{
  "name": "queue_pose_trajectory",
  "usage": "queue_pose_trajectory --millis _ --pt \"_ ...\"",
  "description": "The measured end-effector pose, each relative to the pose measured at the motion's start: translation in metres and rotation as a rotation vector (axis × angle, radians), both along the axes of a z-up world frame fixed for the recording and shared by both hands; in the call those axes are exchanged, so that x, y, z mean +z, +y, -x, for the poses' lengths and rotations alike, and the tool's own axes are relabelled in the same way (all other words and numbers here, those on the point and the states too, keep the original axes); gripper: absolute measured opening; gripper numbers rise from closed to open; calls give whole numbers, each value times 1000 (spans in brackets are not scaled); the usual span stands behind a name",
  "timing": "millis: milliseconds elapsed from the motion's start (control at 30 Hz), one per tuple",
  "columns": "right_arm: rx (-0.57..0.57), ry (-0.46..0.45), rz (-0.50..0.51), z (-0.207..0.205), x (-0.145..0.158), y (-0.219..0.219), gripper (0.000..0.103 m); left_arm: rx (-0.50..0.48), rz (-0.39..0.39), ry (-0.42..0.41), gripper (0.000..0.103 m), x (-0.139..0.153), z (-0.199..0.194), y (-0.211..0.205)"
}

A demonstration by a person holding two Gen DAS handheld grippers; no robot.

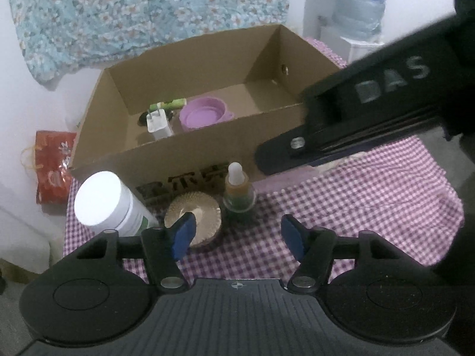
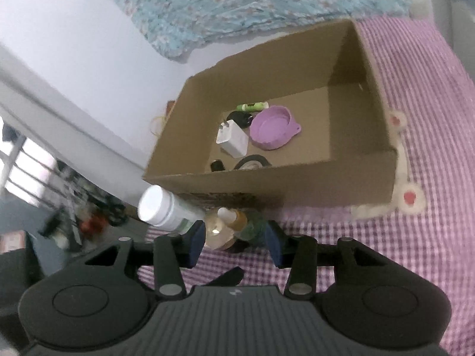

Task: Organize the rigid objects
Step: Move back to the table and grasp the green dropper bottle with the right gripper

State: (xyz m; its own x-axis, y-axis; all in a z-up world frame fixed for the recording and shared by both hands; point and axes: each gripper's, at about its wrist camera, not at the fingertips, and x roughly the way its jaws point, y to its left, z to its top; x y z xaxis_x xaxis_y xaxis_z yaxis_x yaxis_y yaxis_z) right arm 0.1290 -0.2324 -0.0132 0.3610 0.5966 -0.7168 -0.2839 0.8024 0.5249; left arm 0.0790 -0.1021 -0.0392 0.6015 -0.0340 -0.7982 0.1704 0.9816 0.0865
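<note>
An open cardboard box [image 1: 166, 154] [image 2: 267, 187] stands on the checked cloth. Inside lie a purple bowl [image 1: 204, 114] [image 2: 271, 132], a white charger [image 1: 158, 124] [image 2: 233, 139], a green tube [image 1: 169, 104] [image 2: 252, 106] and a black tape roll [image 2: 252, 161]. In front of the box stand a white-capped bottle [image 1: 102, 198] [image 2: 161, 206], a gold round tin [image 1: 193, 215] [image 2: 218, 231] and a dropper bottle [image 1: 239, 192] [image 2: 234, 218]. My left gripper [image 1: 239, 237] is open just short of the dropper bottle, nothing between its pads. My right gripper [image 2: 235, 244] is open, higher up, holding nothing; its black body [image 1: 356, 112] crosses the box's right end.
A pink-and-white checked cloth [image 1: 356, 207] [image 2: 415, 118] covers the surface. Blue floral fabric [image 1: 133, 14] hangs behind the box. A red bag [image 1: 53, 166] lies off the left edge and a water jug [image 1: 359, 9] stands at the back right.
</note>
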Motion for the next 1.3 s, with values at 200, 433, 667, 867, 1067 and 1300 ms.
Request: queue_pose_trajectory --millis 200,433,667,867,1067,1300 --pt "59 -48 81 -9 -7 30 47 -9 -29 -50 51 -10 -4 0" --pt "91 -62 118 -19 -19 43 39 -31 -15 -48 33 -18 -11 -4" --pt "93 -70 98 -22 -22 42 21 -21 11 -48 23 -20 -13 -5" --pt "63 -52 109 -21 -19 34 19 -40 43 -72 20 -14 -10 -11" --pt "21 -43 137 -12 -16 14 16 -87 59 -84 20 -14 -5 -29" --pt "-24 -22 124 -9 -18 -7 11 -109 77 -89 21 -16 -3 -35"
